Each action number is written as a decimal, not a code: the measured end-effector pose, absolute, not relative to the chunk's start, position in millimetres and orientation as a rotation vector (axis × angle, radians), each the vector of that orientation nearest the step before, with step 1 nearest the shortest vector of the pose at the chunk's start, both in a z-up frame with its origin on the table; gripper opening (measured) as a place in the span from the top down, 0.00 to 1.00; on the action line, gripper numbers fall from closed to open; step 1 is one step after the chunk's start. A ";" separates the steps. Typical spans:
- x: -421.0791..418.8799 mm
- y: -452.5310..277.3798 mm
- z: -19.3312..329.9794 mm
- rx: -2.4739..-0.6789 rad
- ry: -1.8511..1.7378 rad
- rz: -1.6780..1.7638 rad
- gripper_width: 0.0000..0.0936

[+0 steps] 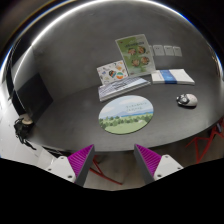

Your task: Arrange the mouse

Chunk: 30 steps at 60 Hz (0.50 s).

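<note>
A small grey and white mouse [187,100] lies on the dark table [70,105], to the right of a round green and white mouse pad [126,114]. The mouse is off the pad, well ahead and to the right of my gripper [113,155]. My two fingers [82,158] with magenta pads stand wide apart with nothing between them, above the table's near edge.
Leaflets [134,53] and a pale booklet [173,76] lie at the back of the table. A dark laptop-like object [30,92] is at the left. A red cable [100,172] lies on the floor below the fingers.
</note>
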<state>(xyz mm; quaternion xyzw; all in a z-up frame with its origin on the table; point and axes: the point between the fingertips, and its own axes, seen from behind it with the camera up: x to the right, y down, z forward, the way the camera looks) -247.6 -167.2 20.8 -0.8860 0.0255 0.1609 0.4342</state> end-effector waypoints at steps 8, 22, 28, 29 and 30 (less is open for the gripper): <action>-217.1 -175.8 12.6 -2.230 0.080 0.344 0.11; -94.6 -154.6 18.5 -2.177 0.136 0.155 0.11; -29.1 -130.5 14.7 -2.149 0.135 0.087 0.11; -17.9 -126.3 13.1 -2.147 0.133 0.075 0.11; -6.9 -122.2 11.4 -2.147 0.130 0.061 0.11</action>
